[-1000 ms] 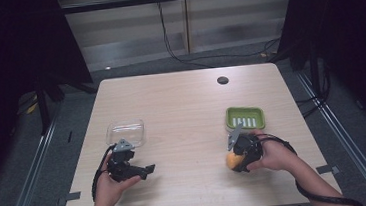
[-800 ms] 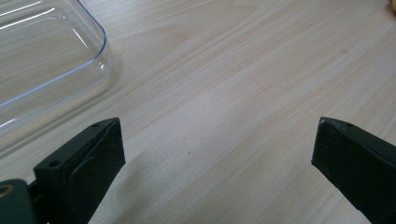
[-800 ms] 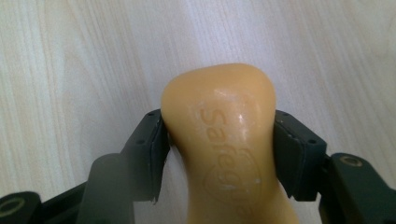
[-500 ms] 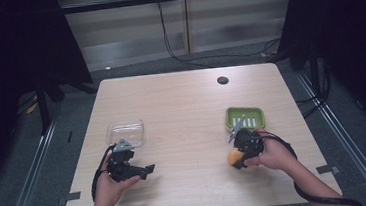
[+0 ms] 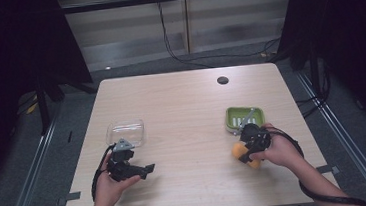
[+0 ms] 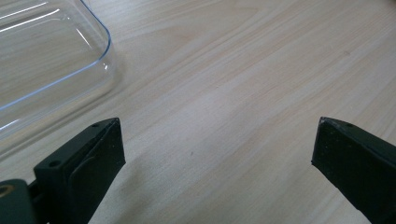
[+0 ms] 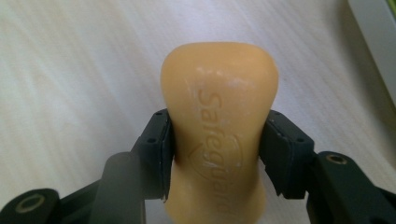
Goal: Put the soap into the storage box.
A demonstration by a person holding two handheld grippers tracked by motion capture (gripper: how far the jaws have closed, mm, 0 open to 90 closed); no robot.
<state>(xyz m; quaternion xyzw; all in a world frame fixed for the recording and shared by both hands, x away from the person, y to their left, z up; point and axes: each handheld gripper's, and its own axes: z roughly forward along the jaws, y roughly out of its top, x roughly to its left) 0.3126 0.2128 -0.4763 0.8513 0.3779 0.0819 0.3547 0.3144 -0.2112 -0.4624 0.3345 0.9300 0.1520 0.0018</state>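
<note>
We see a big wooden tabletop from above. On it, at about 8 o'clock from the middle, sits a clear plastic tub. At about 4 o'clock sits a green soap dish.

Just below the dish, at its 6 o'clock, is the orange soap bar, low on the tabletop's right side. In the high view it is a small orange lump, half hidden by the right tool and the hand. In the right gripper view we can see much more of the soap bar. Its long side runs from 6 o'clock up to 12 o'clock, with a round end on top, and letters are pressed into it. It is thinner in the middle.

The right tool has just been closing, and now its two black jaws squeeze the soap bar at that thin middle, one on each side.

The left tool rests at 5 o'clock from the tub. In the left gripper view, the left tool has jaws far apart, with bare wood between them and the tub corner at 10 o'clock.
</note>
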